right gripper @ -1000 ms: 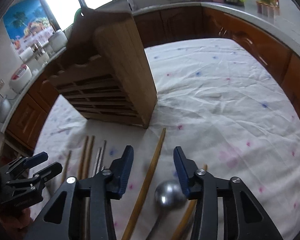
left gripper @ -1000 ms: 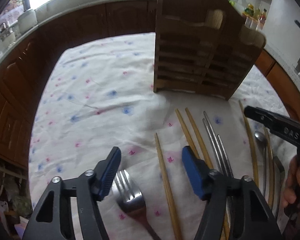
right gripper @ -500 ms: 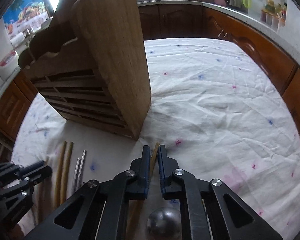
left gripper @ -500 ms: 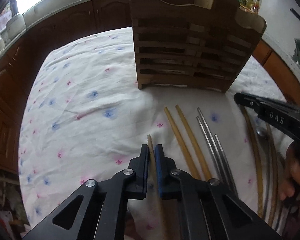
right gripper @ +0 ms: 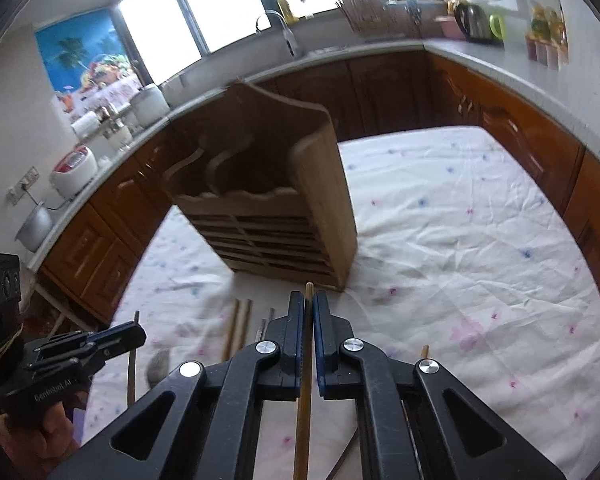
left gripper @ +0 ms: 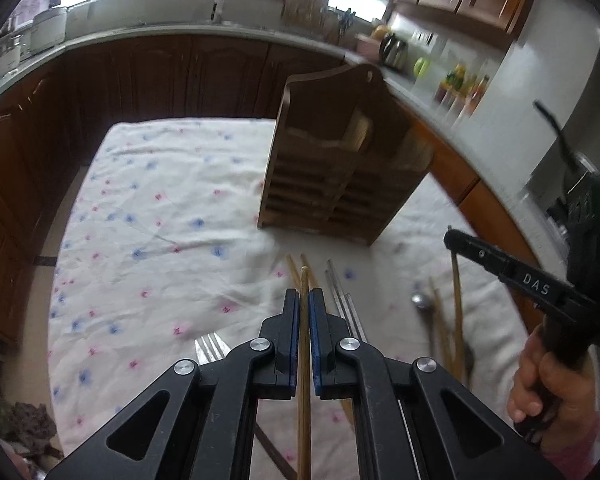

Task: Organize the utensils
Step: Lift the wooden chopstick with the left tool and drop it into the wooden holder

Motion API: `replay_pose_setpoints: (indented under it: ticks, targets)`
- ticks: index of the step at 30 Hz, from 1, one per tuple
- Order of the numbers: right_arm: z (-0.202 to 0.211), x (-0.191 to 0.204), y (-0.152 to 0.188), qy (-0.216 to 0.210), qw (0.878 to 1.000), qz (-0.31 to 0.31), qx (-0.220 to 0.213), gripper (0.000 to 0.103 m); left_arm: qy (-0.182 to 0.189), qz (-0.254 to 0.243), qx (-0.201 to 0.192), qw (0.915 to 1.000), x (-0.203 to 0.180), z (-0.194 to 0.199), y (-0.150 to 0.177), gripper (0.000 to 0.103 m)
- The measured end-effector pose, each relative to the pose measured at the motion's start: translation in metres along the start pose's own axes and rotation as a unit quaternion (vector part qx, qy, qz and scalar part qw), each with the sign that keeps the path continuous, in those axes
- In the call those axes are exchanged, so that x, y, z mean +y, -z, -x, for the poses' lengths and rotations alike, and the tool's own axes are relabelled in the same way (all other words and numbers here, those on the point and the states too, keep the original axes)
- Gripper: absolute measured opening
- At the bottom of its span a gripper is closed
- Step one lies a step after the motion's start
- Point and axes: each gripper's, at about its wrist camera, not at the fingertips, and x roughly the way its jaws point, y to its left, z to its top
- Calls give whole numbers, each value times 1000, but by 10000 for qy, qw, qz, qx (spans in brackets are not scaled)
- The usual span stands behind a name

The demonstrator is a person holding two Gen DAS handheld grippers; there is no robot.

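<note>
My left gripper (left gripper: 304,300) is shut on a wooden chopstick (left gripper: 304,392) and holds it lifted above the cloth. My right gripper (right gripper: 308,302) is shut on another wooden chopstick (right gripper: 303,420), also lifted. The wooden utensil holder (left gripper: 336,176) stands upright ahead, with slatted front and open top compartments; it also shows in the right wrist view (right gripper: 276,200). On the cloth lie a fork (left gripper: 210,350), two chopsticks (left gripper: 294,270), metal chopsticks (left gripper: 342,300), a spoon (left gripper: 422,302) and more chopsticks (left gripper: 456,312).
The table has a white flowered cloth (left gripper: 148,240). Brown kitchen cabinets (left gripper: 140,76) and a grey counter ring the table. My right gripper shows at the right of the left wrist view (left gripper: 452,238), and my left at the lower left of the right wrist view (right gripper: 136,334).
Both grippers went from open to shut on a chopstick each, then lifted and drew back from the holder, which now looks farther away.
</note>
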Motion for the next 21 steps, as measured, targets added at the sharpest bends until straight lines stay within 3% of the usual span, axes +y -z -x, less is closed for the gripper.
replay_pose_setpoints:
  ticks: [2,11,21]
  targets:
    - [12,4,-1,-22,9999,28,-110,4,192,136,-74,9997,5,25,-3,3]
    - [59,19,-3,-196,9981,150,-562,4,413,129,-474,9979,1,91,10,3]
    - [98,31,-6,-261,9937,277,-1051,4,374,-26,-1279,9911,-3,143,14,3]
